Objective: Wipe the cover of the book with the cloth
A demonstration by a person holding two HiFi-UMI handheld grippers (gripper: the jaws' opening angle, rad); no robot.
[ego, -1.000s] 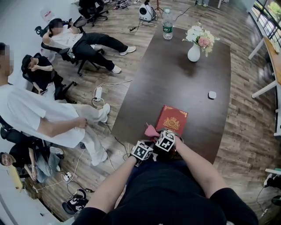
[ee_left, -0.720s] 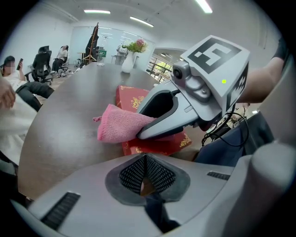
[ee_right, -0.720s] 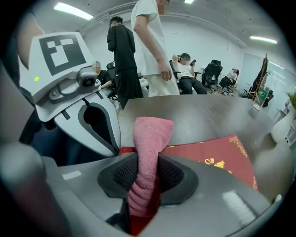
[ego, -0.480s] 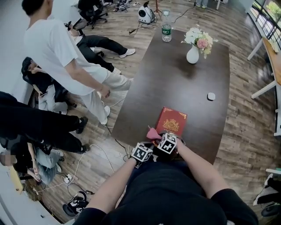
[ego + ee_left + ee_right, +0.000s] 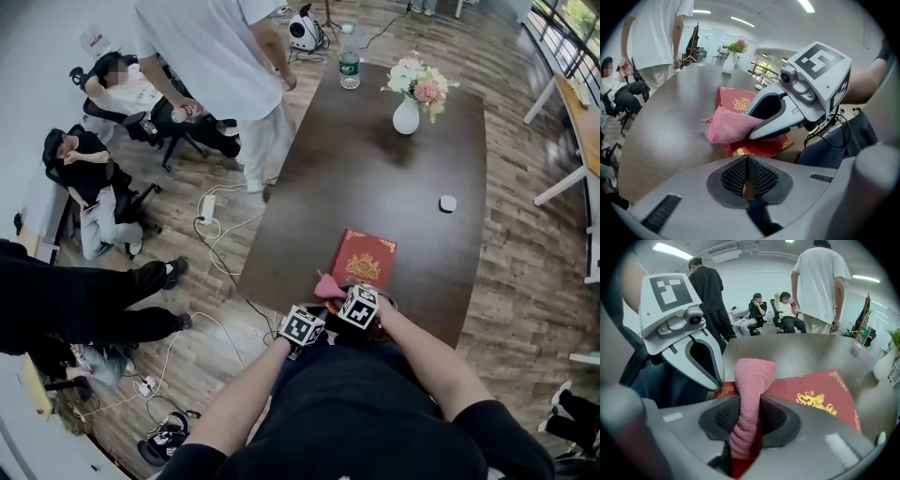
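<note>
A red book [image 5: 367,257] with gold ornament lies near the front edge of the dark table [image 5: 375,169]. My right gripper [image 5: 749,414] is shut on a rolled pink cloth [image 5: 753,378], which sticks out ahead of the jaws over the near corner of the book [image 5: 820,395]. In the left gripper view the cloth [image 5: 728,129] rests against the book [image 5: 736,101] at that corner. My left gripper [image 5: 747,163] is just left of the right one, off the table's front edge, shut with nothing between its pads. The head view shows both marker cubes side by side, the left gripper [image 5: 302,324] and the right gripper [image 5: 356,306].
A white vase of flowers [image 5: 406,112], a water bottle [image 5: 349,58] and a small white object [image 5: 448,202] stand farther along the table. A person in white [image 5: 225,66] stands at the table's far left corner. Seated people and floor cables lie to the left.
The person in white has walked from the left side up to the table's far left corner. Both grippers, the cloth and the book have stayed almost in place.
</note>
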